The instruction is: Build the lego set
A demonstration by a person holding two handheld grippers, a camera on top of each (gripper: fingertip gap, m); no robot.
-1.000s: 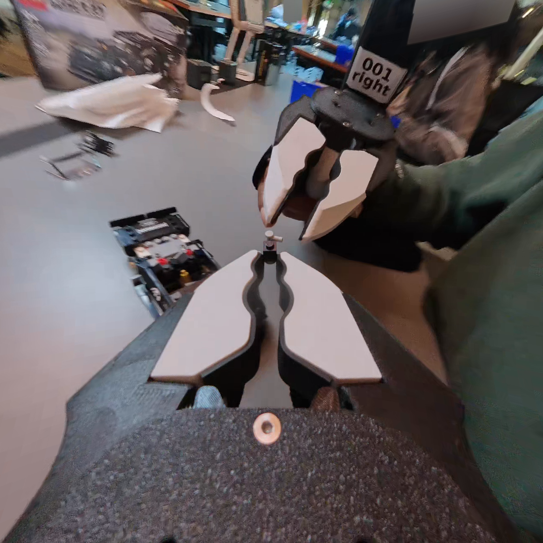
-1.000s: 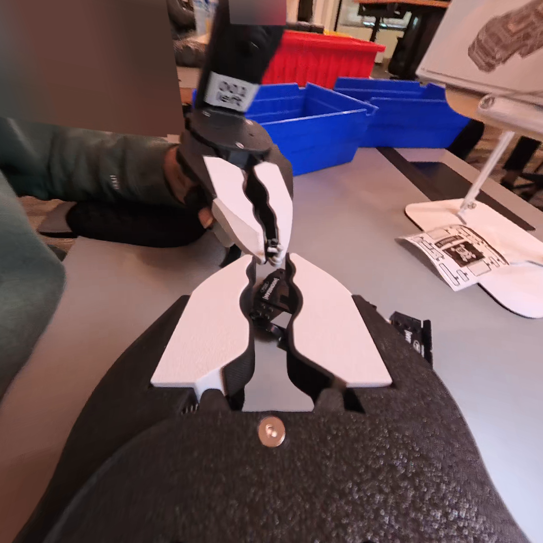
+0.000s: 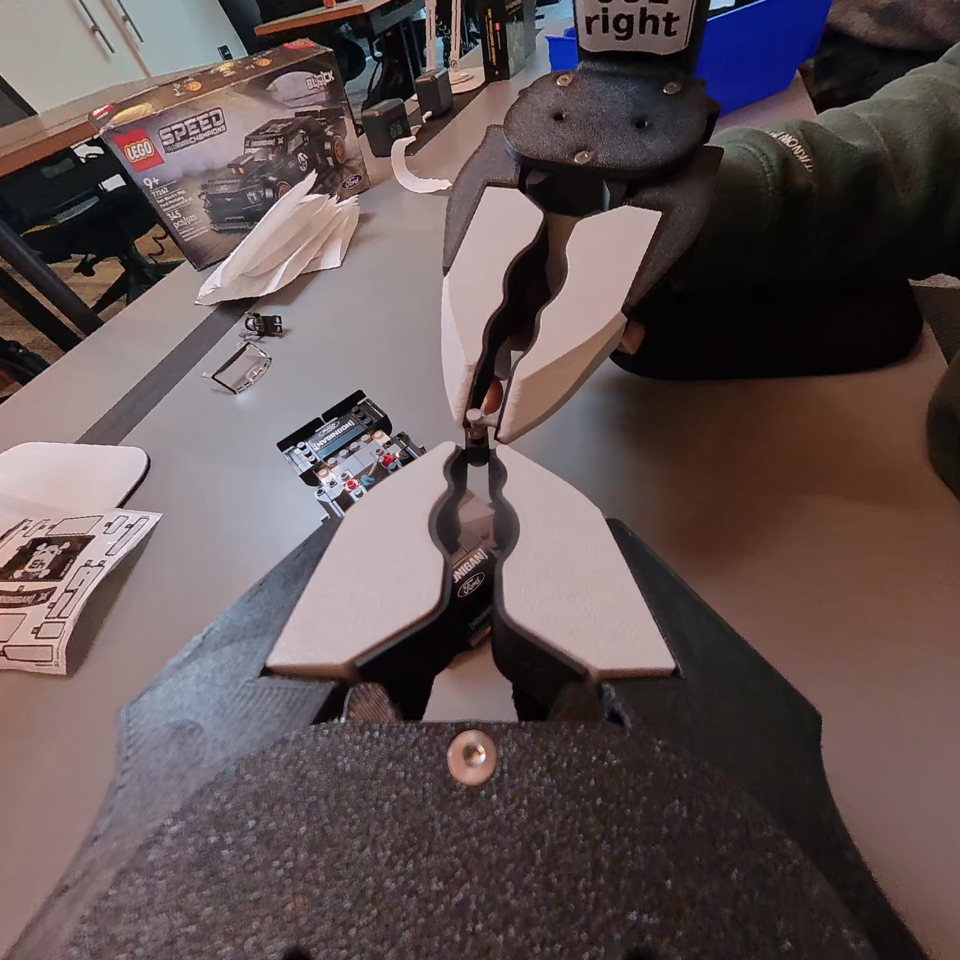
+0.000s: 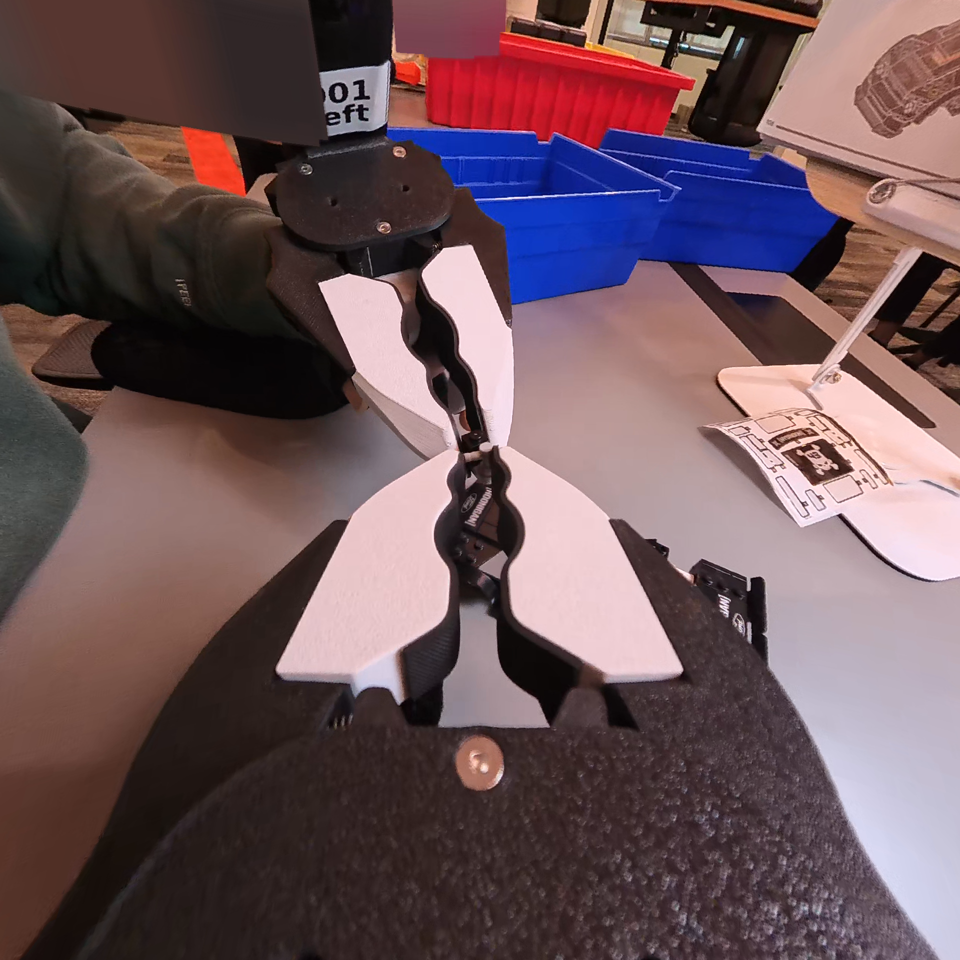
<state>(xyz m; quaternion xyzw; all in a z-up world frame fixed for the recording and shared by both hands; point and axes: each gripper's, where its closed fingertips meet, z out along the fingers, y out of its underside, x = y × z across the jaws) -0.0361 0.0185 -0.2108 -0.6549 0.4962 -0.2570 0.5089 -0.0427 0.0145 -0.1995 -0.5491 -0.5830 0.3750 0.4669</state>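
My left gripper (image 3: 472,453) is shut on a small black Lego piece (image 3: 475,441) that carries a grey pin (image 3: 474,415). My right gripper (image 3: 483,423) comes down from above, tip to tip, with its fingers closed around that pin. In the right wrist view my right gripper (image 4: 479,457) meets the left gripper (image 4: 475,439) at the small piece (image 4: 471,440). A black printed Lego part (image 3: 470,576) shows through the finger gap below the tips, also in the right wrist view (image 4: 477,511). The part-built black car (image 3: 353,457) lies on the table just left.
The Lego box (image 3: 234,150), white paper bags (image 3: 280,249), a clear windscreen piece (image 3: 239,366) and a sticker sheet (image 3: 57,571) lie left. Blue bins (image 4: 561,218), a red bin (image 4: 550,88) and a white stand base (image 4: 779,384) lie behind and to the right. Both grippers' tips are close together, under 4 cm apart.
My right gripper has come down onto the grey pin and closed around it. My left gripper still holds the small piece, and both views have steadied over the table.
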